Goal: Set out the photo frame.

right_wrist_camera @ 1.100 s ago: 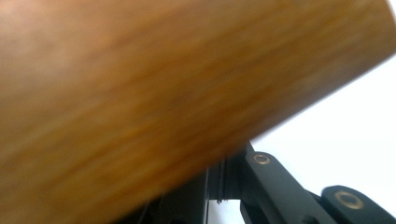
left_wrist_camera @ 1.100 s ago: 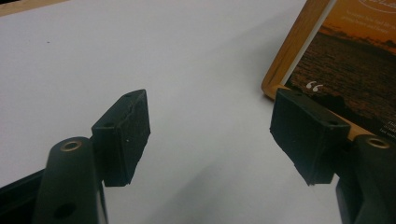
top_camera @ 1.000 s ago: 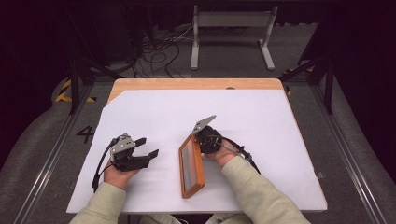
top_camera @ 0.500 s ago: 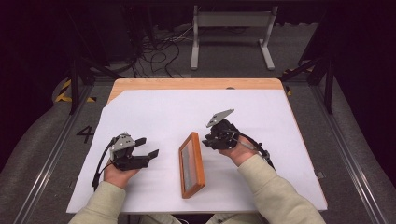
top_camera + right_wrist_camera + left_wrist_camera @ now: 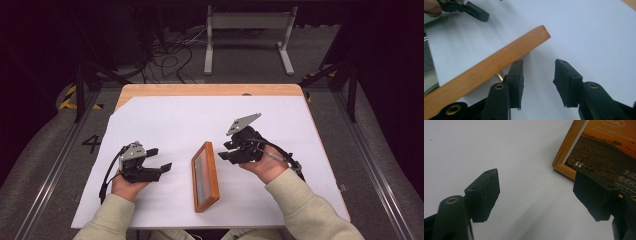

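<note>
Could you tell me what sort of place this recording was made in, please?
Probably a lab or recording workspace: a white-covered table inside a dark metal frame, loose cables on the grey floor behind, and a floor marking "4".

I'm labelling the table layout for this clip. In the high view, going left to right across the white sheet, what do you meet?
Left tool → wooden picture frame, lying on the sheet → right tool.
</note>
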Available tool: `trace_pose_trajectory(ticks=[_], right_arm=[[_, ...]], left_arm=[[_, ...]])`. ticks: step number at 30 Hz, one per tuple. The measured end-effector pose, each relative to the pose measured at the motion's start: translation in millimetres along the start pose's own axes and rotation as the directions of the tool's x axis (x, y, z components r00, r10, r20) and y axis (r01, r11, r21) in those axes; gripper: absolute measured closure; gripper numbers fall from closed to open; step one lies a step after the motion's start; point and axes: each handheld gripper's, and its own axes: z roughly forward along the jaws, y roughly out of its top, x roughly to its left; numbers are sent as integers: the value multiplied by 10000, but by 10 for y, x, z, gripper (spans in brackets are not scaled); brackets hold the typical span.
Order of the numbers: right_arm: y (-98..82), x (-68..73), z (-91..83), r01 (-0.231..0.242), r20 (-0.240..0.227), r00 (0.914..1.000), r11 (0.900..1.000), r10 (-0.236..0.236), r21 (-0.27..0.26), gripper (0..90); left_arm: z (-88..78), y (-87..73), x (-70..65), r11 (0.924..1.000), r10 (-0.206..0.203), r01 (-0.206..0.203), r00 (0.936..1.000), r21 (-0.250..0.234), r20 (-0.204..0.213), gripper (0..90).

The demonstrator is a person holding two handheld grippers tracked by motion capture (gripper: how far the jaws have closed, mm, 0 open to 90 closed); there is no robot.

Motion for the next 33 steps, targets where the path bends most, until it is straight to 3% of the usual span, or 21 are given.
trace_pose_trajectory(ticks=[6, 9, 17, 24, 33], right_arm=[[65, 114, -54, -216, -231, 9995, 9994, 210, -262, 404], [89, 177, -42, -13, -381, 9993, 9996, 2, -284, 362], [116, 270, 184, -444, -1020, 9936, 9984, 479, 363, 210], [83, 268, 377, -1173, -1211, 9844, 9889, 1280, 914, 171], [75, 337, 581, -1298, -1334, 9792, 9773, 1529, 1677, 161]], left_arm=[[14, -5, -5, 9999, -52, 53, 10000, 97, -37, 211], [16, -6, -9, 10000, -34, 35, 10000, 67, -58, 211], [17, -8, -8, 10000, -32, 32, 10000, 65, -40, 209], [20, -8, -11, 9999, 51, -51, 10000, 89, -51, 206], [15, -5, -19, 9998, 121, -117, 9997, 184, -202, 208]])
